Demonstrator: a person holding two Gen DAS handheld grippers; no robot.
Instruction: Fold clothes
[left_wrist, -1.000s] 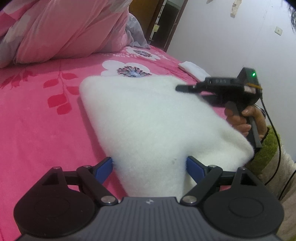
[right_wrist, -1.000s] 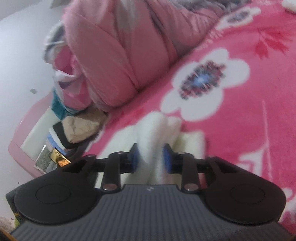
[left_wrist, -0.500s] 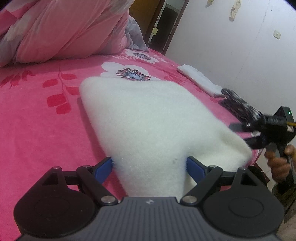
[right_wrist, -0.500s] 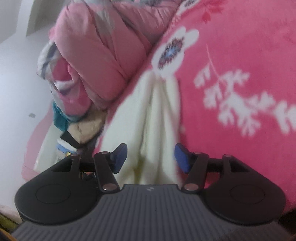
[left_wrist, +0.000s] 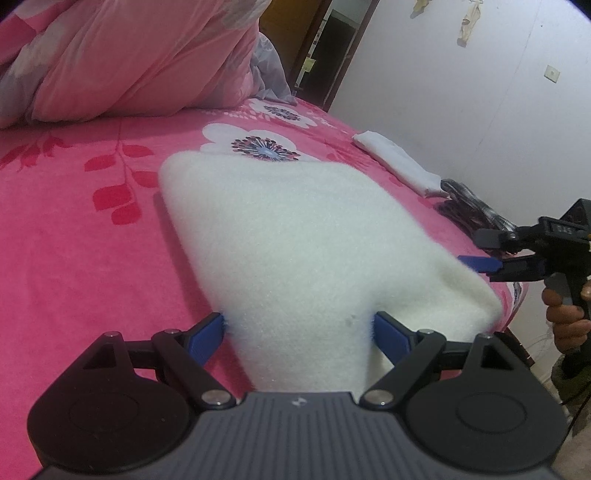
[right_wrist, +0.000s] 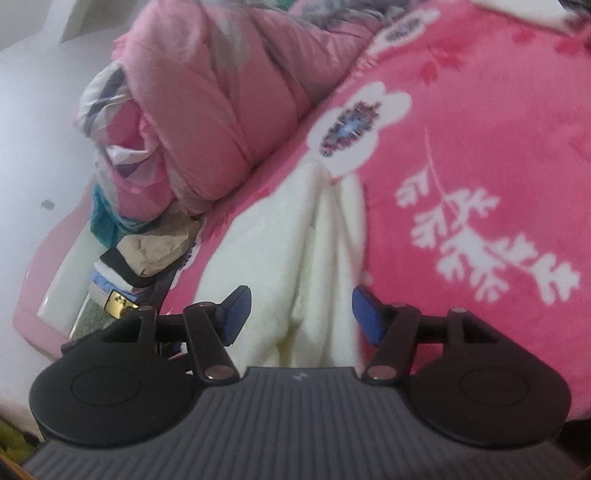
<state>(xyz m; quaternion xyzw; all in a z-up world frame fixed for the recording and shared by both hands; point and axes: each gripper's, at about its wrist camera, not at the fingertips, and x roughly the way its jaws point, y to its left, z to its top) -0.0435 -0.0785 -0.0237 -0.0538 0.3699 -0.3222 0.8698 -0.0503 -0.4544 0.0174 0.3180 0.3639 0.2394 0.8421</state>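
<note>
A white fleecy garment lies folded on the pink flowered bed. My left gripper is open, its blue pads on either side of the garment's near end. My right gripper is open and holds nothing; the garment's creased edge lies between its pads. In the left wrist view the right gripper hovers beside the garment's right near corner, jaws apart.
A pink quilt is heaped at the head of the bed. A folded white cloth and a dark cable bundle lie along the bed's right edge by the wall. Stacked clothes sit beside the bed.
My right gripper has opened and let go of the garment's edge, then dropped from above the garment to its right near corner. The left gripper has not moved.
</note>
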